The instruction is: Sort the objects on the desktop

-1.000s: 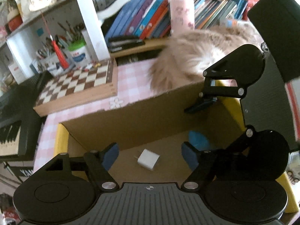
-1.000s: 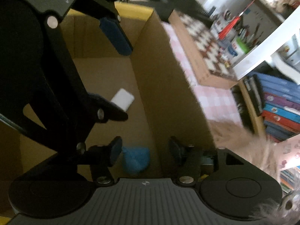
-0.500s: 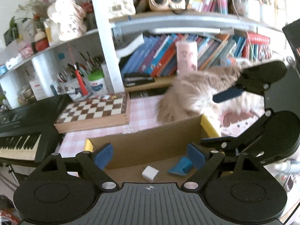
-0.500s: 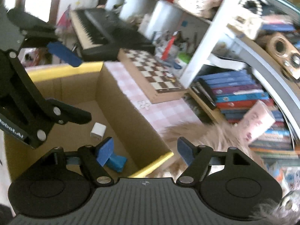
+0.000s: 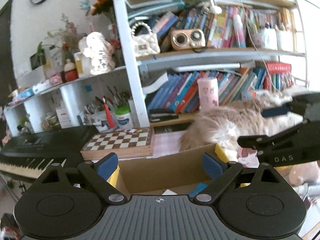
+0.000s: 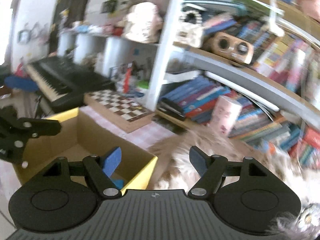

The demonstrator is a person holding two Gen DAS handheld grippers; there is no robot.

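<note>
Two empty grippers hang over the box (image 5: 166,172), so by my reading the step in hand is fetching the next thing to sort. Behind the box, a furry animal (image 5: 226,124) lies on the checked cloth; keep both tools clear of it when reaching past. Left of that sits the chessboard (image 5: 120,142), a candidate, best taken by its edges with both tools. Left gripper (image 5: 160,163): jaws opening, nothing between them. Right gripper (image 6: 155,160): jaws standing apart, nothing held. Already in the box lie a blue piece (image 5: 197,189) and a white block (image 5: 170,192), barely showing.
</note>
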